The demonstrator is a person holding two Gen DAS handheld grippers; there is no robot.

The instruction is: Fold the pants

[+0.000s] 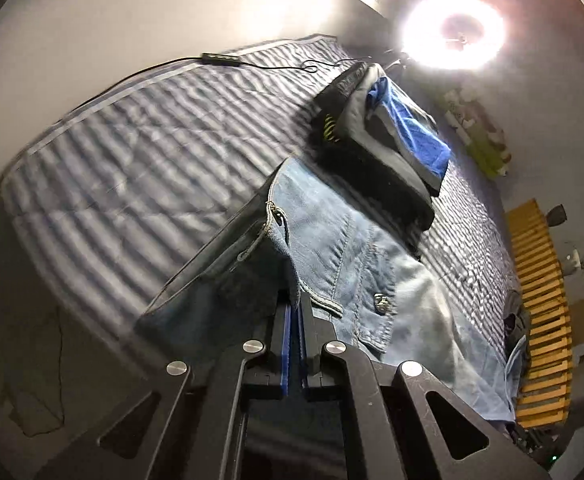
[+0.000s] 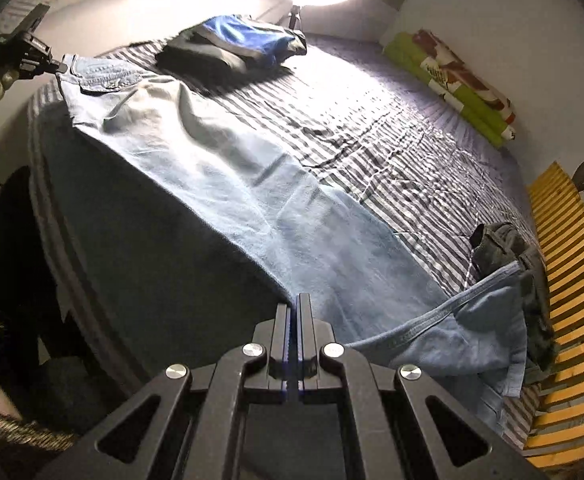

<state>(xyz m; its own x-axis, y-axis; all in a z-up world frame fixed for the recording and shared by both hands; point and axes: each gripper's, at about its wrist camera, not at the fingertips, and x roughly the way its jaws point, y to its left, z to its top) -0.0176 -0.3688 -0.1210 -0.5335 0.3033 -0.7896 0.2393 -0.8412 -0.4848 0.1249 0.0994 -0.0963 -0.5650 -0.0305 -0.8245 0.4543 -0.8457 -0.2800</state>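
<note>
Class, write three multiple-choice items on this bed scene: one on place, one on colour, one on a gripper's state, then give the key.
1. Where does the pile of folded clothes lie?
A. beyond the jeans' waist
B. on the wooden slats
C. on the floor

2. What colour are the jeans?
A. black
B. light blue
C. red

3. How is the right gripper?
A. wide open
B. shut on the jeans
C. holding a cable

Key: A, the pile sits past the waistband; B, pale denim; B, closed jaws pinch the leg's edge.
</note>
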